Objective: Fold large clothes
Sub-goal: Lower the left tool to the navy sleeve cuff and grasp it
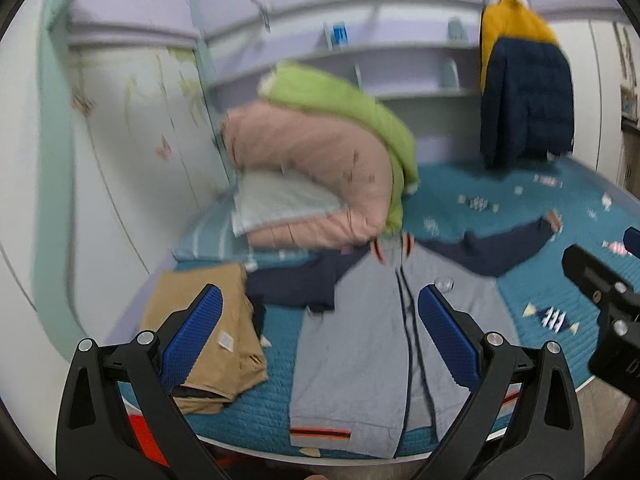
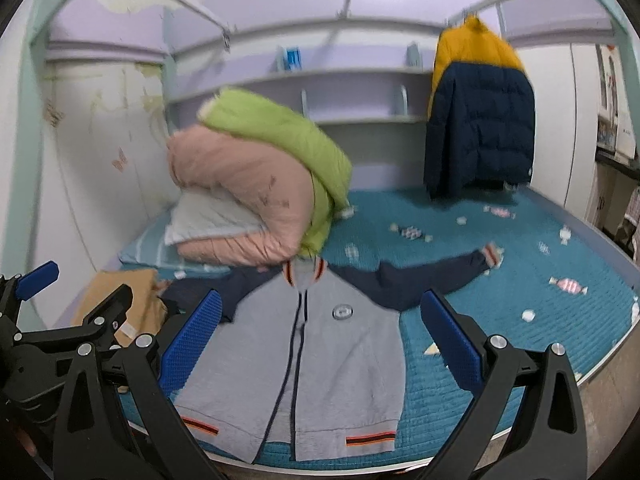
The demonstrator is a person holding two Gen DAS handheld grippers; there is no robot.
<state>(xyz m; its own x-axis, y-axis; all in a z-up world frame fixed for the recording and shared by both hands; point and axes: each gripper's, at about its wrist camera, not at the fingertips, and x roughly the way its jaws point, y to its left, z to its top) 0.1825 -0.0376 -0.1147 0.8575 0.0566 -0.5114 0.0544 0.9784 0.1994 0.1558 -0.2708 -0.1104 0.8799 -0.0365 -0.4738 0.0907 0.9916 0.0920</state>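
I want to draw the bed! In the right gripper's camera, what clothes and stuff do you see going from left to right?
Tan folded garment → pink quilt → green quilt → grey jacket → its outstretched navy sleeve → hanging yellow-and-navy puffer coat.

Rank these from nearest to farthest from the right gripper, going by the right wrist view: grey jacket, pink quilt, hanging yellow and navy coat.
1. Grey jacket, directly below the right gripper, spread flat.
2. Pink quilt, behind it, left.
3. Yellow and navy coat, hanging at back right.
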